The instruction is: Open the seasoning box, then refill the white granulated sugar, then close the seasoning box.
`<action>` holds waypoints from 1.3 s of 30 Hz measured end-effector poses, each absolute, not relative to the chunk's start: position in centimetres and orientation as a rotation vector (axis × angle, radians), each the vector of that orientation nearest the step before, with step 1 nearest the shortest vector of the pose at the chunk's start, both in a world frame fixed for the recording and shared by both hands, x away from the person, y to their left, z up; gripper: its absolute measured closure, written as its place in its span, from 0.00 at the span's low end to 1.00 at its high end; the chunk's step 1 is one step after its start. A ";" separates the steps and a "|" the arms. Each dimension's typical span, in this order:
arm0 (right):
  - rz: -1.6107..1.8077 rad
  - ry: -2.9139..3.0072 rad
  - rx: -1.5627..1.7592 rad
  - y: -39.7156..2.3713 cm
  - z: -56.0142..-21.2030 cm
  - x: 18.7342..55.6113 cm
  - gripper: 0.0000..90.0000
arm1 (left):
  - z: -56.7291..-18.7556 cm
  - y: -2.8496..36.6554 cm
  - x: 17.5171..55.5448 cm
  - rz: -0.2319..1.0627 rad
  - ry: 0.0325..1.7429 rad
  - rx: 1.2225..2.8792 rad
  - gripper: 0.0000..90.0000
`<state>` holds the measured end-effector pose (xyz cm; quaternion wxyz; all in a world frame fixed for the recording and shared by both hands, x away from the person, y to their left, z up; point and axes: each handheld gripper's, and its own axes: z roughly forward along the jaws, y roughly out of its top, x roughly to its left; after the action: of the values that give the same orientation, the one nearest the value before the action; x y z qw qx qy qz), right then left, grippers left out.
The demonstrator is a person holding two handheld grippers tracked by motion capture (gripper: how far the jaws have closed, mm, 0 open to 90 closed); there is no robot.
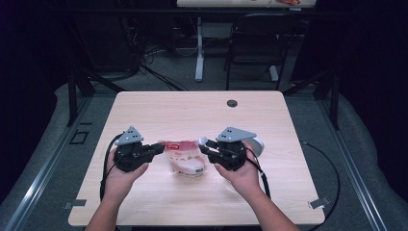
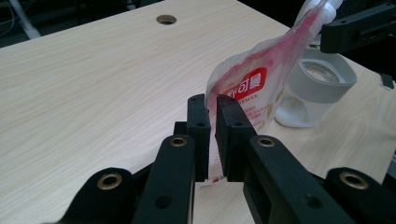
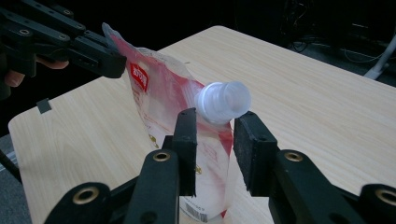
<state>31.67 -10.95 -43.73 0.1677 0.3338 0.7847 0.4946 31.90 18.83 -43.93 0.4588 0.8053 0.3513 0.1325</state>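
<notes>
Holding pouch [image 1: 185,156] above table [image 1: 159,110] centre, nearer front edge; left gripper [image 1: 158,147] clamped on corner, right gripper [image 1: 204,146] gripping neck below white cap [image 3: 223,101]. Glass jar [image 2: 317,86] just beside, right.

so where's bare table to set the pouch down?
Far half of the table is bare, from the pouch back to the cable hole. The near strip between the forearms is free too. Crowded in the middle: left gripper pinches the pouch edge, right gripper sits at its spout, and a glass jar stands just behind.
</notes>
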 end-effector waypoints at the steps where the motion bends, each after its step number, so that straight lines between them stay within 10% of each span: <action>1: 1.409 2.229 0.954 -11.1 -43.8 31.5 0.79 | -43.9 18.7 31.8 0.326 0.862 1.989 0.94; 39: 1.430 2.281 0.959 -13.2 -44.6 28.6 0.72 | -43.9 17.8 30.1 0.279 0.804 2.021 0.92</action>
<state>28.60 -13.23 -44.56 0.1413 0.3321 0.7902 0.4953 30.06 17.80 -43.91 0.4567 0.8198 0.3263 0.1132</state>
